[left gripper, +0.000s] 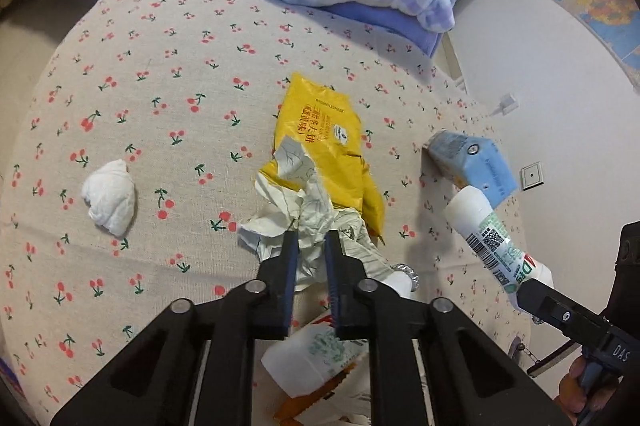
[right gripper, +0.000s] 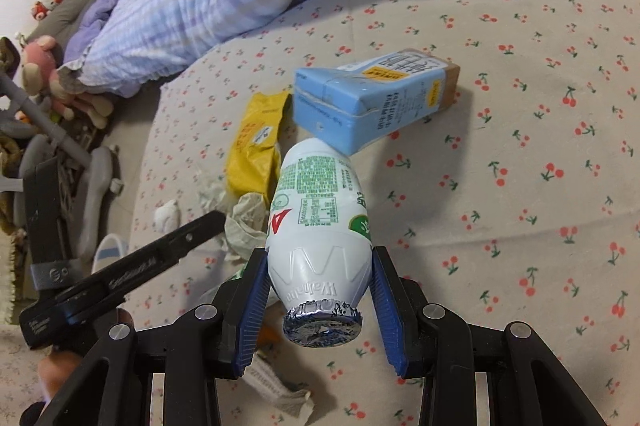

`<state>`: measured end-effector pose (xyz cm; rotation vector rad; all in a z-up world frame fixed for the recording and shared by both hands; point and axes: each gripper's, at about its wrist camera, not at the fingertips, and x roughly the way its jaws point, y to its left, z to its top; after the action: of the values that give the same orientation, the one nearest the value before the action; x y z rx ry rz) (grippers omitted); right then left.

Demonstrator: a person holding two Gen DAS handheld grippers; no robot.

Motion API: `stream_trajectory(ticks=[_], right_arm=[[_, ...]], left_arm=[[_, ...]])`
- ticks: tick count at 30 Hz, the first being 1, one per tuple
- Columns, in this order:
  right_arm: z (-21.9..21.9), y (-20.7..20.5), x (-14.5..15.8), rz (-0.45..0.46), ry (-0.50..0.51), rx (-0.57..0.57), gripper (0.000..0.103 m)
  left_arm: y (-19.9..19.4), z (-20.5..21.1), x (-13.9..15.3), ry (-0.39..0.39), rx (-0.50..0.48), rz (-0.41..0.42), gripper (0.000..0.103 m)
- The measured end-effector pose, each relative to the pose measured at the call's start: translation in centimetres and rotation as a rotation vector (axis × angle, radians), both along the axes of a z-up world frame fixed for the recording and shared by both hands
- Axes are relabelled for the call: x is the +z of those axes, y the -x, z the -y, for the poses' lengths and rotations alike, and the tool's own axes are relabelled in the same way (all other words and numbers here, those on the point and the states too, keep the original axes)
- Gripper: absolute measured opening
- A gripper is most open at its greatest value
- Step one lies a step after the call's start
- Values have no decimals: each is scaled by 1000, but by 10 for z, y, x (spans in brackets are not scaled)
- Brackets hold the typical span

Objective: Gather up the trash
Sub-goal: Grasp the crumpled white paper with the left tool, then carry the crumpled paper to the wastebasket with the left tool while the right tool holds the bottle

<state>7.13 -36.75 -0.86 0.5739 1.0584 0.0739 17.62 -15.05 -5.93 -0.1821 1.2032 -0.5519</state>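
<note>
The trash lies on a bed with a cherry-print sheet (left gripper: 160,85). In the middle of the left wrist view is a crumpled paper (left gripper: 308,222), lying partly on top of a yellow wrapper (left gripper: 320,129). The left gripper (left gripper: 311,246) has its two fingers pulled in narrow, pinching a fold of that paper. It only has a small bit. The paper could tear or slip out when it is lifted. The yellow wrapper touches the paper, so it might get dragged along and then fall.

Low in the right wrist view, the right gripper (right gripper: 320,282) holds a white bottle (right gripper: 320,226) by its narrow end, with the foil cap toward the camera. The bottle is smooth and round and gets thinner there, so it could slide out. Its far end is very near, maybe touching, a blue carton (right gripper: 372,101) lying on its side just above it in the picture. A bump could push the carton away.

A white tissue ball (left gripper: 110,197) sits by itself at the left of the left wrist view. Another bottle (left gripper: 320,358) lies under the left gripper at the bottom and could get knocked.
</note>
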Motion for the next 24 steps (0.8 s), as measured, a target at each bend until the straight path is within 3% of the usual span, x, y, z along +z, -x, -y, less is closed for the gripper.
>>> stream_trajectory(ticks=[13,24], right_arm=[[-13,3,26,87,-35,23,44],[-40,-12,28,90,-26,52,44]], left_arm=[[24,-38,38,50,45,80,7],[32,-87,59,16,104,140,7]])
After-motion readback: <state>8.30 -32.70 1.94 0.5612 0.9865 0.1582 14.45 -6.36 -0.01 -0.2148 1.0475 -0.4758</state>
